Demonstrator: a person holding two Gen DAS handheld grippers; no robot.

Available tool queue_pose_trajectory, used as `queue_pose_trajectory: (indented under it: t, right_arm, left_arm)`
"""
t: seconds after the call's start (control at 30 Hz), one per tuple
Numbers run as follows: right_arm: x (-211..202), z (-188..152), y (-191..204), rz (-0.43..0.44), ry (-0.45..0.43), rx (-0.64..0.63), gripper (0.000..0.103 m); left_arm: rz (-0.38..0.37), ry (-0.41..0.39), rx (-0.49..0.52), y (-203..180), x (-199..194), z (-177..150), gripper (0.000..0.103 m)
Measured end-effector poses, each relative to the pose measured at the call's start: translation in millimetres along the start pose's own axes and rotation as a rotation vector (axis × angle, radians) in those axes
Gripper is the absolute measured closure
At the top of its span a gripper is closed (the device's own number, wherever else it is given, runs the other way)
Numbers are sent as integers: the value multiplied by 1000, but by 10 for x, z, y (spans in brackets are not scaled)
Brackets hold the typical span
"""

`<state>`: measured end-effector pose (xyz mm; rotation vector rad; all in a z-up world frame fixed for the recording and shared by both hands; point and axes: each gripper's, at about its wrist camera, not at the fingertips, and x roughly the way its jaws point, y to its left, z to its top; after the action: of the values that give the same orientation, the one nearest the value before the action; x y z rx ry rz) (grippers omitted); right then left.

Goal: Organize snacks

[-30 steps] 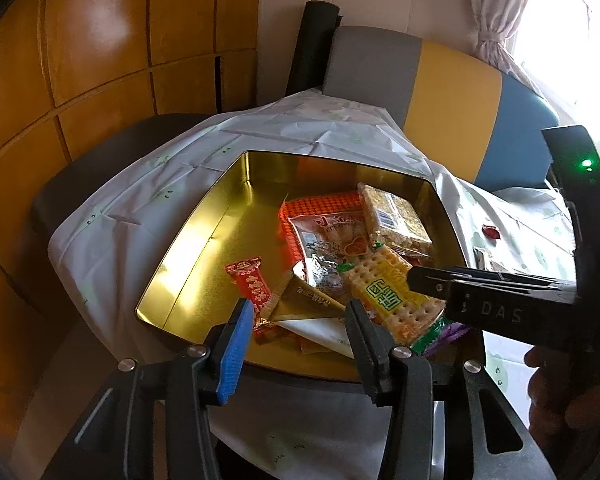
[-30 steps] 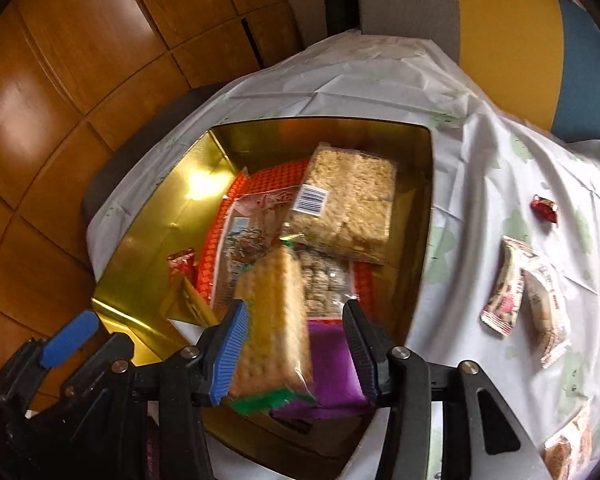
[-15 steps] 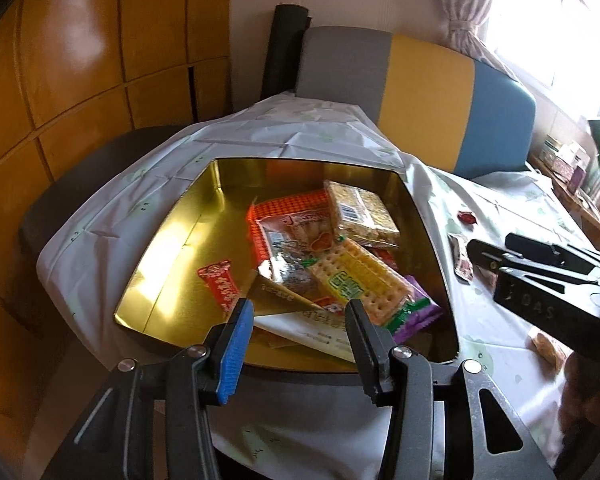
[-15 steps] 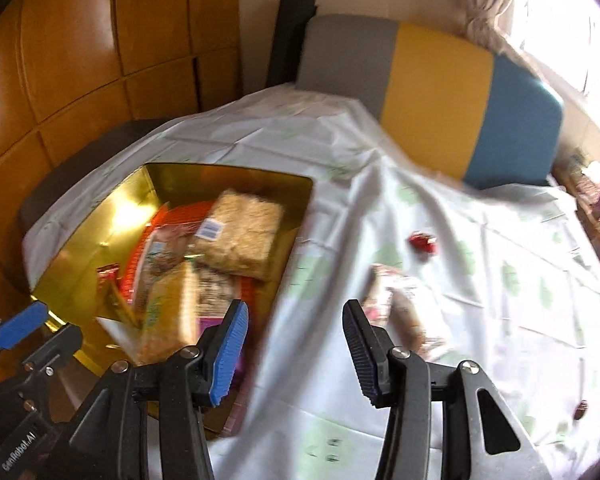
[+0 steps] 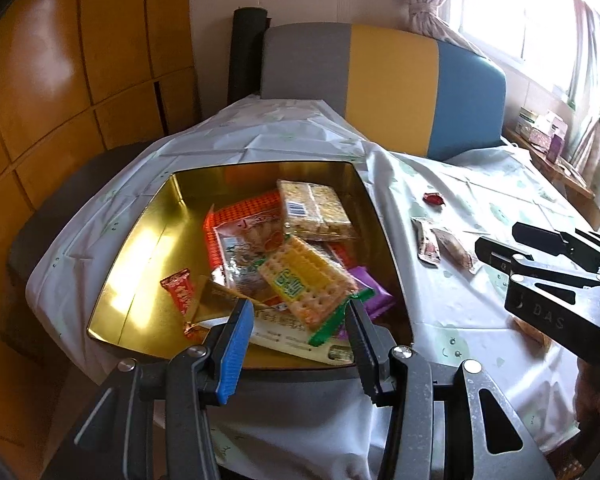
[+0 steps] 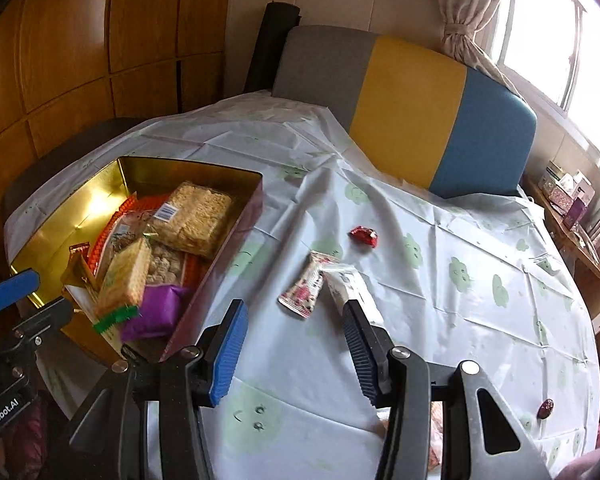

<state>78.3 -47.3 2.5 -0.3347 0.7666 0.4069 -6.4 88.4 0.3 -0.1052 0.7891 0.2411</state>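
Observation:
A gold tin [image 5: 140, 248] [image 6: 72, 216] on the table's left holds several snacks: a yellow cracker pack [image 5: 306, 280] [image 6: 124, 276], a rice cake pack [image 5: 314, 210] [image 6: 198, 218], a purple packet [image 6: 152, 312] and a small red bar [image 5: 180, 292]. My left gripper [image 5: 298, 312] is open and empty at the tin's near edge. My right gripper [image 6: 292, 320] is open and empty over the cloth, right of the tin. Two small packets [image 6: 306, 286] [image 6: 350, 284] and a red candy [image 6: 364, 236] lie on the cloth ahead of it.
A white cloth with green prints [image 6: 460, 280] covers the round table. A grey, yellow and blue chair back [image 6: 412, 96] stands behind it. Wooden panels [image 5: 80, 60] are at the left. A dark candy [image 6: 546, 408] lies near the right edge.
My right gripper has let go of the yellow cracker pack, which now lies in the tin, and has swung right over the cloth. My left gripper has drawn back a little.

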Motion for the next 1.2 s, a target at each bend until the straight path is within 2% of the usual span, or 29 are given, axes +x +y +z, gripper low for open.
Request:
queue_pose_trajectory:
  t: [0.63, 0.9, 1.07, 1.2]
  right_arm:
    - [-41, -150, -428, -56, 29, -21, 53]
    - [3, -212, -709, -85, 80, -67, 53]
    - [152, -270, -1113, -114, 148, -87, 53]
    - [347, -391, -1623, -187, 194, 2, 53]
  left_arm:
    - [-54, 13, 100, -450, 42, 58, 54]
    - [-92, 24, 154, -701, 86, 103, 54]
    - [-122, 43, 179, -846, 143, 118, 54]
    - [-143, 66, 174, -925, 212, 173, 54]
